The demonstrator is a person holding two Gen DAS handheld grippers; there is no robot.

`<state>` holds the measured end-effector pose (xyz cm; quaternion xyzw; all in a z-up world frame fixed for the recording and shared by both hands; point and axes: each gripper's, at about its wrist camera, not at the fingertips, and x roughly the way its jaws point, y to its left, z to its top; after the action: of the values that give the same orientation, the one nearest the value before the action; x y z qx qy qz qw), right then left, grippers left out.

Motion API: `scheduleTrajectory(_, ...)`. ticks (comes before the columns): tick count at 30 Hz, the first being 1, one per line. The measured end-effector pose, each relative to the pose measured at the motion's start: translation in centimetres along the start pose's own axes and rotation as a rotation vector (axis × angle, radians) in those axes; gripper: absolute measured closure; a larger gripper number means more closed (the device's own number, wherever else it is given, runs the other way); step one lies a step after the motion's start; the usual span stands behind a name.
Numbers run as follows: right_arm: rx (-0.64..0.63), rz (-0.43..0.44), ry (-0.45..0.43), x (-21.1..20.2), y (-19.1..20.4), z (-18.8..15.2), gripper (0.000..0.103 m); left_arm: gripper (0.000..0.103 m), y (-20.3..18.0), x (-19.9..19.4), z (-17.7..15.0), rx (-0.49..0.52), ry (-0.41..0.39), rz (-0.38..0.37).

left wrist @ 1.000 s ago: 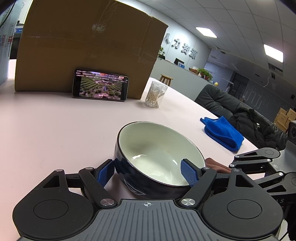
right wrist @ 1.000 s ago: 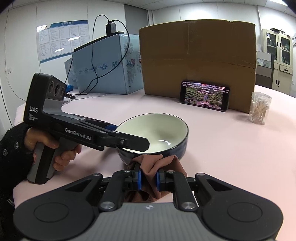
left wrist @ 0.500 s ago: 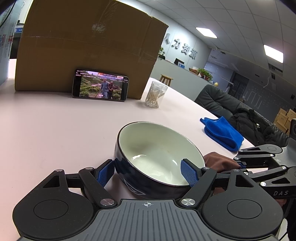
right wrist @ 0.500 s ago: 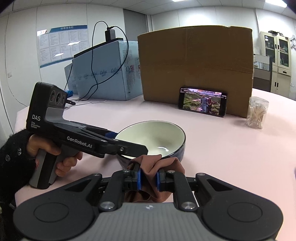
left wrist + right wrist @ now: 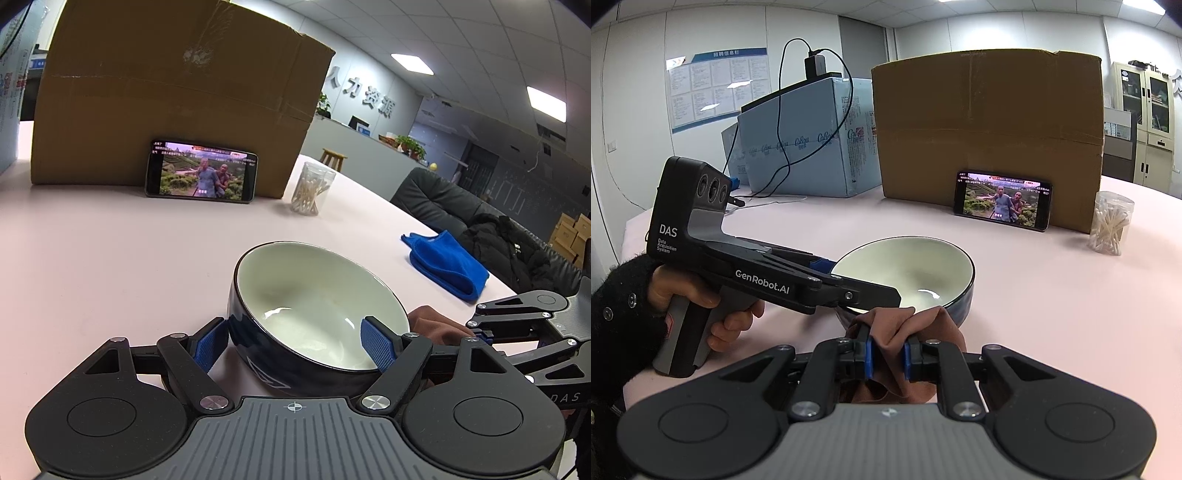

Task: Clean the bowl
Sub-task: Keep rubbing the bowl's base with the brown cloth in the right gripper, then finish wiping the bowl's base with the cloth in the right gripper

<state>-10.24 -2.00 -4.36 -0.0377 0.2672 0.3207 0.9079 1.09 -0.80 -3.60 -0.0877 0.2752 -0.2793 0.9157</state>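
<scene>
- The left gripper (image 5: 293, 345) is spread wide, one blue pad on each side of the bowl (image 5: 317, 314), pressed to its dark outer wall.
- The person's left hand (image 5: 713, 314), in a black sleeve, grasps its pistol handle.
- The right gripper (image 5: 886, 356) is closed tight on a bunched brown cloth (image 5: 897, 332), just beside the bowl's rim.

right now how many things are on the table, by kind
bowls: 1, bowl
cloths: 2, brown cloth, blue cloth
boxes: 2, cardboard box, pale blue box
phones: 1, phone
cotton swab jars: 1, jar
total: 7
</scene>
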Motion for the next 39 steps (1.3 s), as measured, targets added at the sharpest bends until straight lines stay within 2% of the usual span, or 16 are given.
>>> scheduleTrajectory(4, 0.015, -0.028, -0.007, -0.2, -0.4, -0.3, 0.086, 0.023, -0.4, -0.2, 0.0, 0.005, 0.000, 0.003)
scheduleTrajectory(7, 0.022, -0.081, -0.016, -0.3, -0.6, -0.4, 0.086, 0.023, -0.8, -0.2, 0.0, 0.011, 0.000, 0.007)
scheduleTrajectory(10, 0.006, -0.078, -0.016, -0.2, -0.1, -0.4, 0.087, 0.023, -1.3, 0.1, 0.1, 0.011, 0.001, 0.009)
scheduleTrajectory(14, -0.024, -0.009, -0.006, 0.0, 1.0, -0.4, 0.086, 0.023, -1.5, 0.8, 0.2, 0.015, 0.001, 0.009)
scheduleTrajectory(17, -0.055, -0.034, 0.005, 0.3, 1.4, -0.2, 0.087, 0.023, -1.6, 0.7, 0.2, 0.014, 0.000, 0.009)
scheduleTrajectory(23, -0.038, -0.085, 0.004, -0.1, 0.8, -0.1, 0.085, 0.023, -1.7, 0.6, 0.1, 0.013, 0.000, 0.008)
scheduleTrajectory(27, -0.038, -0.080, 0.004, -0.1, 0.8, -0.2, 0.086, 0.023, -2.1, 0.4, 0.1, 0.015, 0.000, 0.010)
scheduleTrajectory(30, -0.043, -0.044, 0.009, 0.1, 1.2, -0.2, 0.086, 0.023, -2.4, 0.3, 0.0, 0.019, -0.001, 0.011)
scheduleTrajectory(39, -0.036, -0.076, 0.011, -0.1, 0.6, 0.0, 0.086, 0.023, -2.4, 0.2, -0.1, 0.014, -0.001, 0.009)
